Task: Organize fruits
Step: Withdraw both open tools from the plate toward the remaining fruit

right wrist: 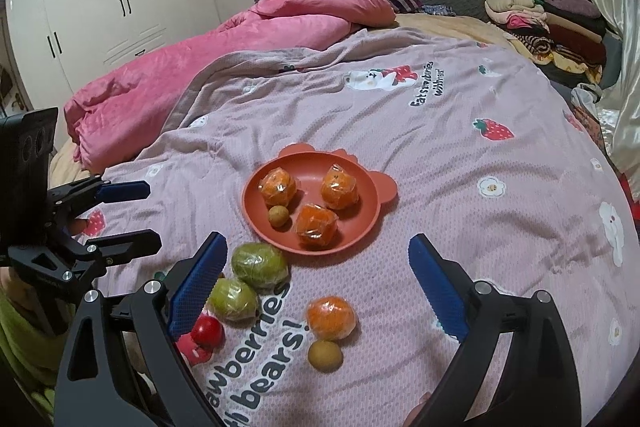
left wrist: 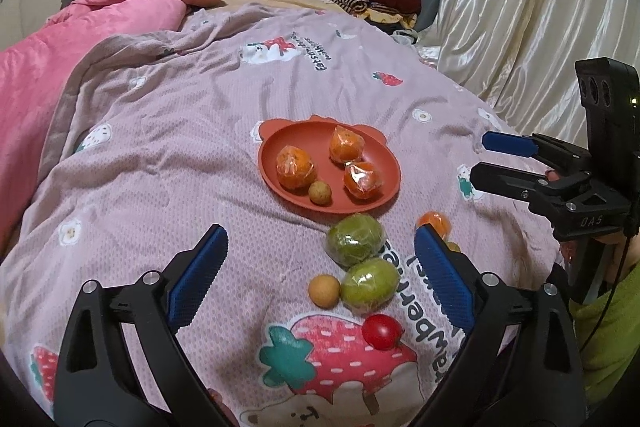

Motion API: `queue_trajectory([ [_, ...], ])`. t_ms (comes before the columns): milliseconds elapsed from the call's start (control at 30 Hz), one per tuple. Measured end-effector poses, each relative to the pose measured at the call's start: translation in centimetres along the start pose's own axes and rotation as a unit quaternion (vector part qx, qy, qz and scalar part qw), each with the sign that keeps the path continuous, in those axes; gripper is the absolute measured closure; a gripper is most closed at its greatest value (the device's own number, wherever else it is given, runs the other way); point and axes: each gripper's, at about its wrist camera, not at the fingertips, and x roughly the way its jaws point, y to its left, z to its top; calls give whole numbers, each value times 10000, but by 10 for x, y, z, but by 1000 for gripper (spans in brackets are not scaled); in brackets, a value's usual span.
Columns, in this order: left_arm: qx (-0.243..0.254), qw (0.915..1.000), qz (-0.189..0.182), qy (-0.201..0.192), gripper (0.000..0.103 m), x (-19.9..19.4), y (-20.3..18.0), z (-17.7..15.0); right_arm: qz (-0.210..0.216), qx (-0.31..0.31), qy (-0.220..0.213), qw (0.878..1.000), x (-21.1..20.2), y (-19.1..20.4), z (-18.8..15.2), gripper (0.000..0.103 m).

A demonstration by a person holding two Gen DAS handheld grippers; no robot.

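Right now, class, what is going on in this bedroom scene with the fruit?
A person is sorting fruit on a bed, with a two-finger tool in each hand. The plate already holds three wrapped oranges and one small brown fruit. On the blanket near it lie two green fruits, another orange, a cherry tomato and two more small brown fruits. The left tool and the right tool are both open and hold nothing.
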Motion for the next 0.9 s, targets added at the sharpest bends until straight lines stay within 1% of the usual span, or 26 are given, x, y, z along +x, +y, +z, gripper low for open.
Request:
queue_trajectory([
  [400,-40,9999,59,142,15,-10,-8,-14,33,-29,47,10000,-7,3,-15,10],
  [700,-16,9998,101,175,15,-19,-15,-18,61,-6,-32,10000,-19,2,-23,10],
  [900,17,9996,81,263,15,-19,-22,-24,28,11,-42,10000,-24,0,-28,10],
])
